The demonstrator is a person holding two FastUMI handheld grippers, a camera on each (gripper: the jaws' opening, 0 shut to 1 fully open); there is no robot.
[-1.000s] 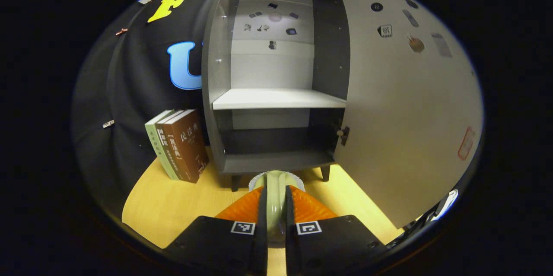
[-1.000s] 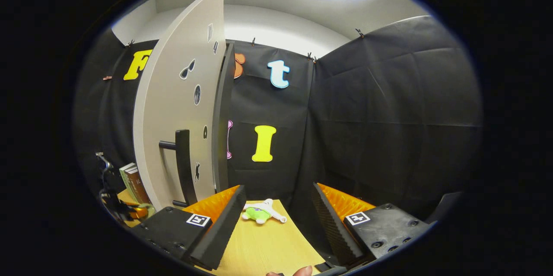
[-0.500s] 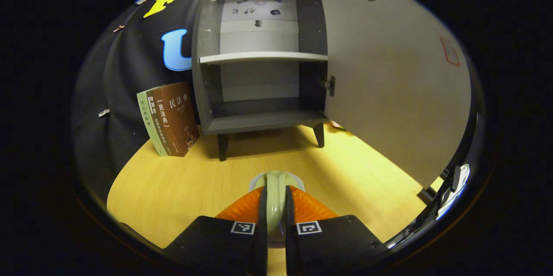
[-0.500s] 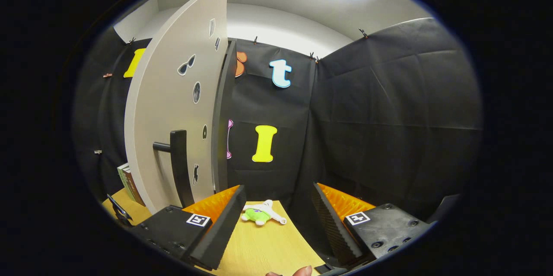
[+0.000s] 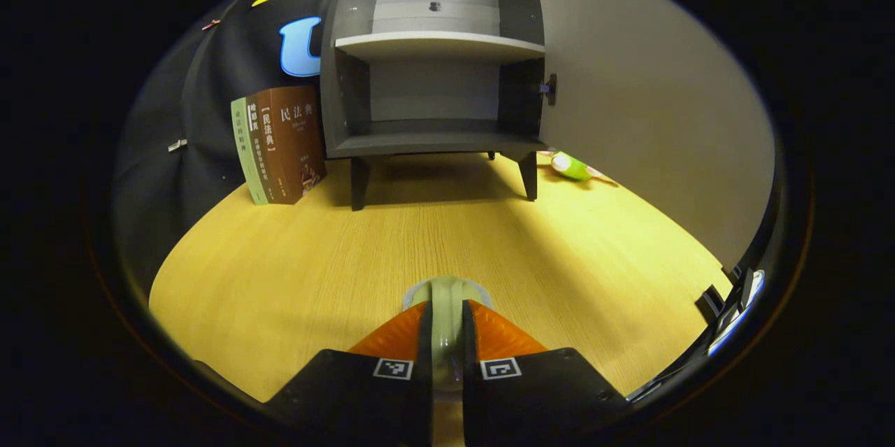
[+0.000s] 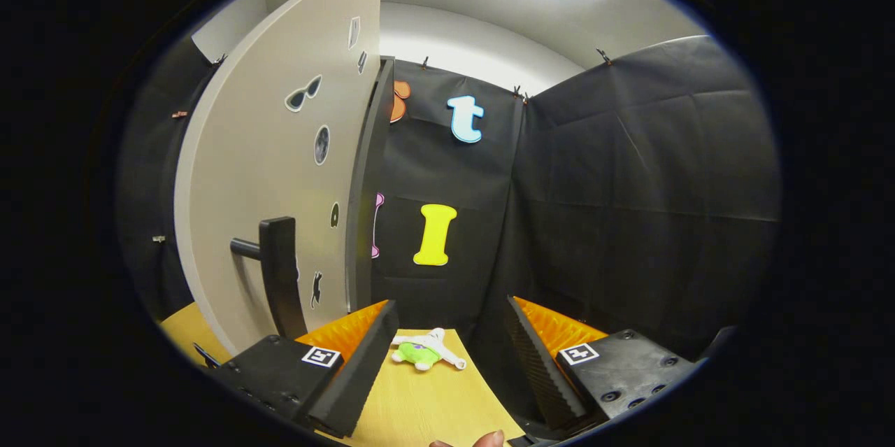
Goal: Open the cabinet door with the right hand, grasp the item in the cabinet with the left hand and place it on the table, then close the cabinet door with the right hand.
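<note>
The left gripper [image 5: 446,342], clamped on a pale green cup [image 5: 445,307], hangs over the near surface [image 5: 280,258], the open right gripper [image 6: 447,349] waiting right of the door handle [image 6: 278,272].

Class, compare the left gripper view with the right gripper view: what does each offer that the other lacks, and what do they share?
Left gripper view: the open grey cabinet with its white shelf, three upright books beside it, and the left gripper shut on a pale green rounded item. Right gripper view: the outer face of the grey cabinet door with its black bar handle, and the open right gripper. Shared: that door, the yellow wooden table and a green-and-white plush toy lying on it.
</note>
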